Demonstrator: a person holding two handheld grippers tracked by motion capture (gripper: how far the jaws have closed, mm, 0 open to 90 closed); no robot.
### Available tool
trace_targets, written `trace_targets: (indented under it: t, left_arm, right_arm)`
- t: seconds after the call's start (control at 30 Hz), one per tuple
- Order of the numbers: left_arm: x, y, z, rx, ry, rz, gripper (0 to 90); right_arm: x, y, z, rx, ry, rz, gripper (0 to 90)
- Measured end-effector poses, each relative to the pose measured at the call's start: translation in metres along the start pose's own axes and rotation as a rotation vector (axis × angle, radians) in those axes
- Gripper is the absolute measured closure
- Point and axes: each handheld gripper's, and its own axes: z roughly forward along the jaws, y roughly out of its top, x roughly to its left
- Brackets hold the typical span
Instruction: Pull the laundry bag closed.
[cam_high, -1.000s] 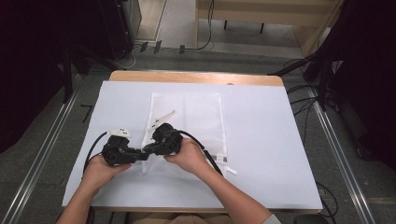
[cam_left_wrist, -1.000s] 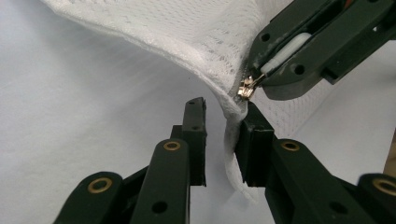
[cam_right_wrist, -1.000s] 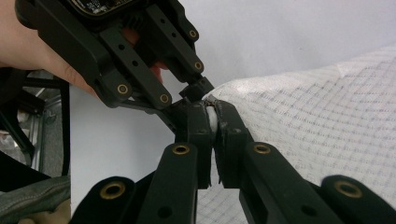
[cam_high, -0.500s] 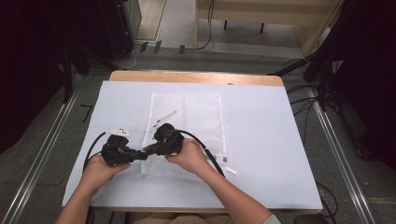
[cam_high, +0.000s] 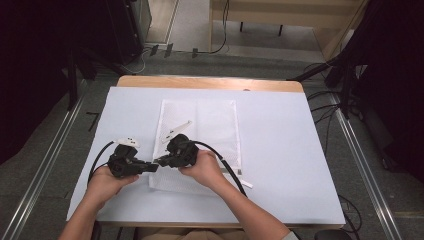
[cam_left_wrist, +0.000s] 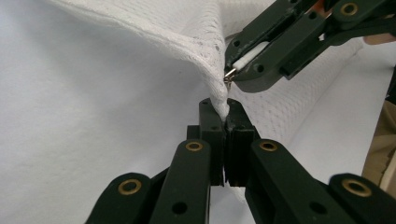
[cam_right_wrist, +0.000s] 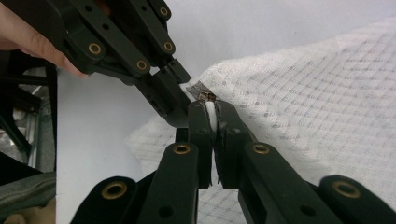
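At the left, the left gripper (cam_high: 150, 166) has its jaws clamped on the near-left corner of the white mesh bag (cam_high: 210, 125), lifting that corner off the bench (cam_high: 290, 150). Just beside it, the right gripper (cam_high: 159, 161) has its jaws pinched on the small metal zipper pull (cam_right_wrist: 201, 93). I judge both holds set; the zipper looks not yet drawn along, so the unzipping remains.

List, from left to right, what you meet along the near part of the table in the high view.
Person's left hand → left hand-held gripper → right hand-held gripper → person's right hand → white zipper tab → bare table cover.
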Motion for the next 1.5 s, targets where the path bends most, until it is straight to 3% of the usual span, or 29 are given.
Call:
trace_targets:
  t: [0.33,0.47,0.67,0.83,1.0,1.43,1.5]
  left_arm:
    - [-0.0018,0.0009,0.0017,0.02,0.018,0.016,89.8]
    - [-0.0016,0.0004,0.0013,0.014,0.019,0.019,89.9]
    - [-0.0005,-0.0008,0.0083,0.045,0.009,0.026,86.9]
    - [-0.0007,0.0002,0.0094,0.033,0.018,0.03,85.3]
    - [-0.001,0.0009,0.0068,0.027,0.0,0.031,88.5]
    - [-0.0023,0.0013,0.0082,0.035,-0.001,0.036,88.6]
    - [-0.003,0.0012,0.0087,0.04,0.001,0.039,88.6]
  right_arm:
    - [-0.0048,-0.01,0.0015,0.019,-0.003,0.0,88.5]
    - [-0.0018,-0.0095,0.0021,0.033,-0.037,-0.021,88.5]
    - [0.0006,-0.0076,0.0007,0.043,-0.001,-0.021,88.5]
    - [0.0012,-0.0073,-0.0003,0.038,0.018,-0.02,88.4]
    - [-0.0011,-0.0059,-0.0024,-0.003,0.039,0.015,88.3]
    - [-0.0039,-0.0062,-0.0017,-0.029,0.061,0.049,87.7]
    - [-0.005,-0.0061,-0.0009,-0.038,0.07,0.077,87.3]
